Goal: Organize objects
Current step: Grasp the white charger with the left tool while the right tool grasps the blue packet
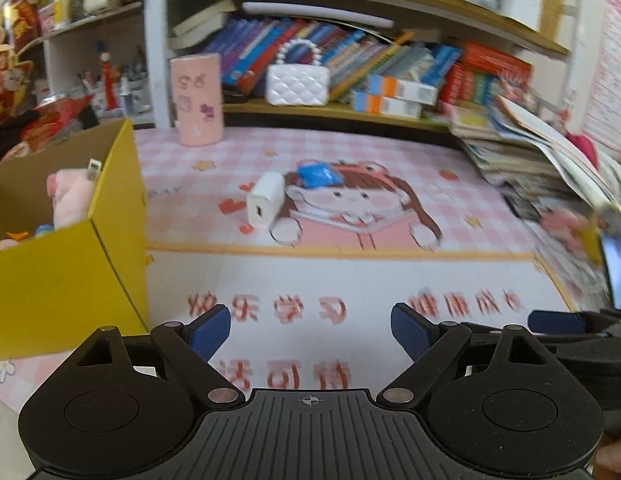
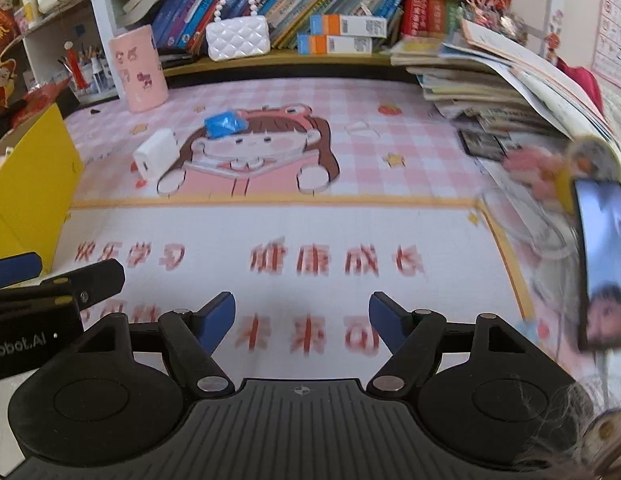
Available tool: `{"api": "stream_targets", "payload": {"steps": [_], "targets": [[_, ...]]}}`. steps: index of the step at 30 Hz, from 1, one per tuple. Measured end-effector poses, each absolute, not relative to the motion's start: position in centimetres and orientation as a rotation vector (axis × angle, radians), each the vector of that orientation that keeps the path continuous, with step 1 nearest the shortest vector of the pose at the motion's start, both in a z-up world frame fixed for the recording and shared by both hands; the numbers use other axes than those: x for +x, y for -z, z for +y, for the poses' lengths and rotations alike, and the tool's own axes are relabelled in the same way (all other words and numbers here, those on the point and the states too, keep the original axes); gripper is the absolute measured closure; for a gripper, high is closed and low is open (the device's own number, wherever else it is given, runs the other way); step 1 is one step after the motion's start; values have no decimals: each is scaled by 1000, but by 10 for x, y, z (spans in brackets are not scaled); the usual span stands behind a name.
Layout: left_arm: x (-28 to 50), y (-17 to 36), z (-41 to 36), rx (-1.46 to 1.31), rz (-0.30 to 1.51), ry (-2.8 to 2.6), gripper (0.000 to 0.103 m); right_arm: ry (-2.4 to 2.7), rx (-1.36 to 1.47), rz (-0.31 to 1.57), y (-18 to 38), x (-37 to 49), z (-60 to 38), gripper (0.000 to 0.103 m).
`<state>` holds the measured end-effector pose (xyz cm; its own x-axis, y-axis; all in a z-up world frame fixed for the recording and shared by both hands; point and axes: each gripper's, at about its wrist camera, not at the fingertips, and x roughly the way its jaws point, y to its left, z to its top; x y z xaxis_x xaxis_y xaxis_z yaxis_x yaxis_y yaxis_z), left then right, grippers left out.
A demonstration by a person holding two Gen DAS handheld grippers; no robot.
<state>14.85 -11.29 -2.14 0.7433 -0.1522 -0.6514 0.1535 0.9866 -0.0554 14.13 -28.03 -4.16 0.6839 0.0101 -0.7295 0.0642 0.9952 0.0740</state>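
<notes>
A white charger block [image 1: 265, 203] lies on the pink cartoon desk mat [image 1: 350, 280], with a small blue packet [image 1: 319, 173] just behind it. Both also show in the right wrist view: the charger [image 2: 155, 154] and the packet [image 2: 225, 122]. A yellow cardboard box [image 1: 70, 264] at the left holds a pink plush toy [image 1: 72, 198] and other small items. My left gripper [image 1: 310, 334] is open and empty, low over the mat's near part, beside the box. My right gripper [image 2: 302, 318] is open and empty, to the right of the left one.
A pink cylindrical holder [image 2: 138, 68] stands at the back left. A white quilted purse [image 2: 237, 38] sits on the book shelf. A stack of books and magazines [image 2: 490, 92] fills the right side. A phone [image 2: 604, 260] stands at the right edge.
</notes>
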Motion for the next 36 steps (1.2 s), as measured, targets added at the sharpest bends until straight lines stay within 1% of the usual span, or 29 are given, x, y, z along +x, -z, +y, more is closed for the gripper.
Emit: {"api": "stream_targets", "payload": {"steps": [10,11,16,18,19,21,26,27,30,31,32,33,36], "targets": [[212,11,-112,-42,680,5,16,-33,126,740,29,219,-287,30],[218,10,-111,-58,680,1,17,-40,123,735,28,227,-287,30],[247,13,-108,-72,686,-31,33,-83,116,707,22,260,-288,30],[258,16,-109,-60,683,-45,37,-94,111,702,21,271,-288,30],[266,19,-110,-52,692,-55,41,-96,103,699,21,277,-287,30],[281,27,-111,-39,715,-70,43,-100,93,696,22,287,-285,30],[313,46,-115,-29,755,-76,43,-124,84,702,26,308,-281,30],[319,49,-116,-23,760,-71,46,-127,78,701,27,311,-280,30],[336,61,-120,0,793,-61,57,-124,48,698,31,320,-279,30],[341,65,-120,4,802,-55,67,-123,36,695,32,323,-278,30],[344,67,-121,6,807,-48,74,-124,30,694,33,325,-278,30],[346,69,-121,6,814,-37,78,-130,26,694,34,328,-279,30],[343,68,-117,-13,817,-25,79,-158,15,687,35,336,-279,30]]}}
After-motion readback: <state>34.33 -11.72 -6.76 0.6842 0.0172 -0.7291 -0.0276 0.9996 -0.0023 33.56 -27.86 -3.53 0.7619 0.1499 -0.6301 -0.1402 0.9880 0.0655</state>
